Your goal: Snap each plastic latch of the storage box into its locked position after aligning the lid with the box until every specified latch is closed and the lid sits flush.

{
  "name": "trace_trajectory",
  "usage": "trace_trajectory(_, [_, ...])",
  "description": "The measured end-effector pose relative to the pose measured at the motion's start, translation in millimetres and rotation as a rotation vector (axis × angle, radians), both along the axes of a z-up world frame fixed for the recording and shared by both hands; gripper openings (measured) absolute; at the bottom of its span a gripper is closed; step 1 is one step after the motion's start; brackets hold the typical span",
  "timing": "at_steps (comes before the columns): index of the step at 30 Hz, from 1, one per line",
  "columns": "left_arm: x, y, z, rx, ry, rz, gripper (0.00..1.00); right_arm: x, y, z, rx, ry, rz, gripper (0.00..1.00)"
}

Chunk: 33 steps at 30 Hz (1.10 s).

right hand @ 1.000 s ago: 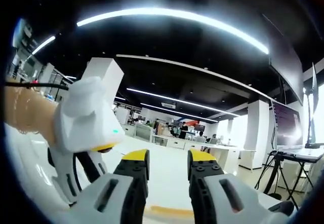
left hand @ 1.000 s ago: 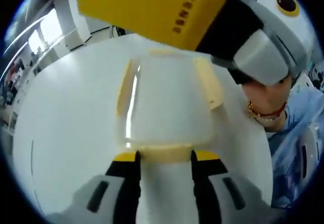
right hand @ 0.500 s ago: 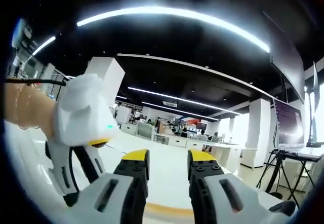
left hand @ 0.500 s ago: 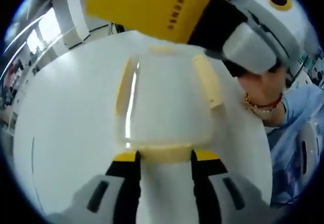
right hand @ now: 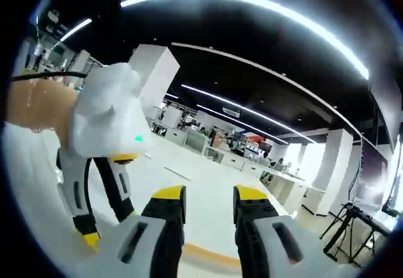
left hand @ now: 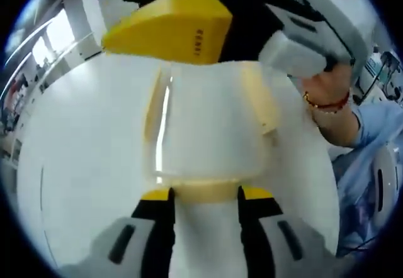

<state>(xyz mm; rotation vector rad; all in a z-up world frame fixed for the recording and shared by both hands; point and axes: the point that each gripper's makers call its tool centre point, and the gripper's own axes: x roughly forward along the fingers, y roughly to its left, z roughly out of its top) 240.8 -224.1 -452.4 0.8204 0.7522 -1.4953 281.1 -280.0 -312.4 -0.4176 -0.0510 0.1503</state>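
Observation:
A translucent white storage box (left hand: 211, 127) lies on the white table (left hand: 82, 139), lid on. Pale yellow latches run along its left side (left hand: 153, 105) and right side (left hand: 261, 99). A third latch (left hand: 208, 192) is at the near end, and my left gripper (left hand: 206, 196) stands open with this latch between its yellow tips. A broad yellow finger (left hand: 170, 29) of my right gripper hangs over the box's far end and hides that edge. In the right gripper view my right gripper (right hand: 210, 196) is open with nothing between its jaws, and a yellow strip (right hand: 211, 253) shows just below them.
A hand with a red bracelet (left hand: 324, 99) and a blue sleeve (left hand: 378, 133) are at the right. The left gripper's white body (right hand: 104, 124) sits at the left of the right gripper view. An office hall with desks (right hand: 252, 165) lies beyond.
My right gripper has come down and nearer over the box's far end, now covering the far edge. The right gripper view has tilted. The left gripper and box have stayed still.

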Motion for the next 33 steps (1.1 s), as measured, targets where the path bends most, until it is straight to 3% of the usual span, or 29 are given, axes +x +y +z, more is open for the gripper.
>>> trace_trajectory(4, [-0.5, 2, -0.4, 0.004, -0.001, -0.002, 0.39, -4, 0, 3.6, -0.007, 0.040, 0.062, 0.28])
trace_trajectory(7, [-1.0, 7, -0.2, 0.011, -0.002, -0.006, 0.39, -8, -11, 7.7, -0.089, 0.089, 0.059, 0.27])
trace_trajectory(12, [-0.3, 11, -0.1, 0.021, -0.003, -0.009, 0.39, -11, -23, -0.9, -0.171, 0.175, 0.083, 0.27])
trace_trajectory(19, [1.9, 16, -0.3, 0.026, -0.002, -0.009, 0.39, -14, -40, -34.5, -0.295, 0.384, 0.146, 0.26])
trace_trajectory(22, [2.9, 18, -0.4, 0.032, -0.002, -0.013, 0.39, -20, -46, -53.7, -0.392, 0.503, 0.225, 0.26])
trace_trajectory(26, [3.8, 19, -0.7, 0.039, -0.003, -0.017, 0.39, -27, -71, -76.1, -0.485, 0.659, 0.227, 0.26])
trace_trajectory(31, [4.4, 19, -1.3, 0.054, -0.005, -0.024, 0.39, -33, -88, -88.9, -0.561, 0.762, 0.279, 0.27])
trace_trajectory(33, [4.4, 19, -1.5, 0.057, -0.006, -0.026, 0.39, -39, -95, -96.4, -0.587, 0.831, 0.307, 0.30])
